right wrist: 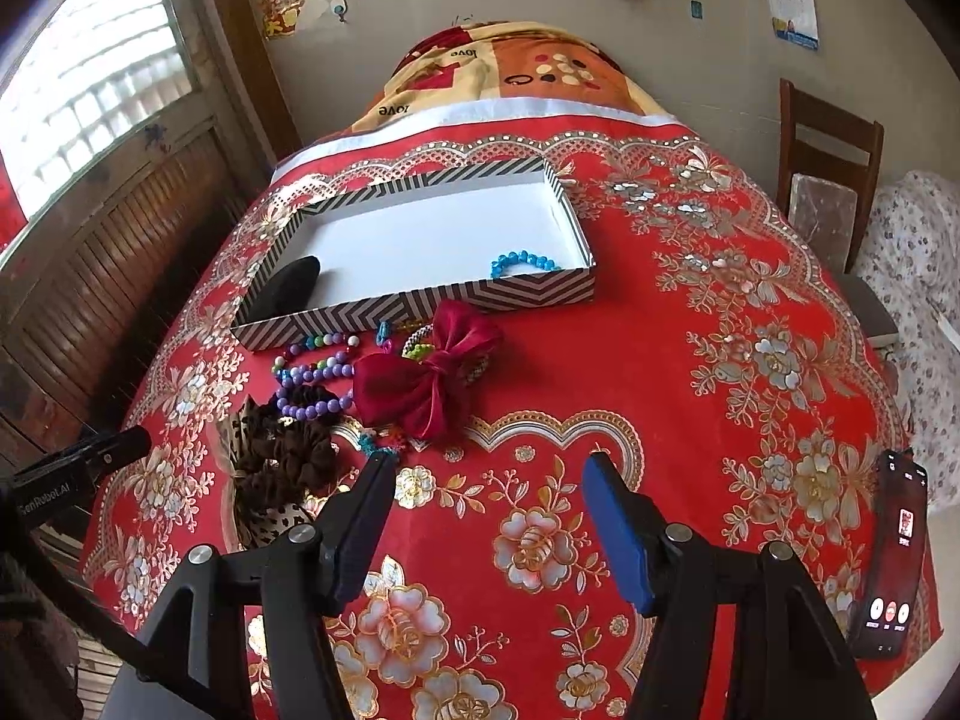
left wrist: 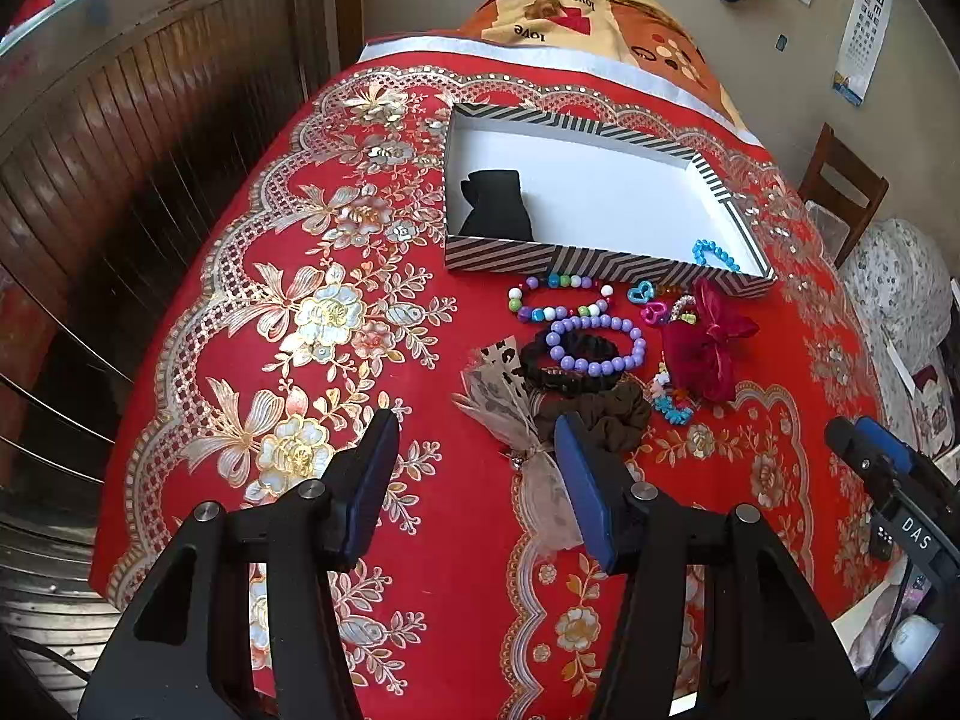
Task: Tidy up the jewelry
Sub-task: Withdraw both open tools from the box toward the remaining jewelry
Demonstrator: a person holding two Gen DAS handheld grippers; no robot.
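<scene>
Two hand-held grippers are hovering over a bench point(left wrist: 198, 324) draped in a red cloth with gold flowers. The left gripper point(left wrist: 474, 480) is holding nothing, its blue-padded fingers point(left wrist: 585, 495) standing wide apart. The right gripper point(right wrist: 489, 519) is likewise holding nothing, its fingers spread wide over bare cloth.

Toward the far side of the bench, a shallow striped box point(left wrist: 510, 255) is sitting open. A black fabric item point(left wrist: 495, 204) is lying in its left end and a blue bead bracelet point(right wrist: 522, 261) in its right near corner.

Just in front of the box, a pile of loose pieces is waiting: a multicoloured bead bracelet point(left wrist: 549, 297), a purple bead bracelet point(left wrist: 597, 342), a black scrunchie point(left wrist: 567, 369), a brown scrunchie point(left wrist: 600, 414), a leopard-print bow with sheer ribbon point(left wrist: 501, 393), a dark red satin bow point(right wrist: 429, 375) and some small bright clips, several touching or overlapping.

With two items boxed and most left outside, the sorting appears to be in its early part, between picks. The left gripper is pointing forward and down, its right finger just over the brown scrunchie and ribbon bow. The next move probably calls for lowering onto one nearby piece, closing on it alone without snagging its neighbours, then carrying it to the box.
</scene>
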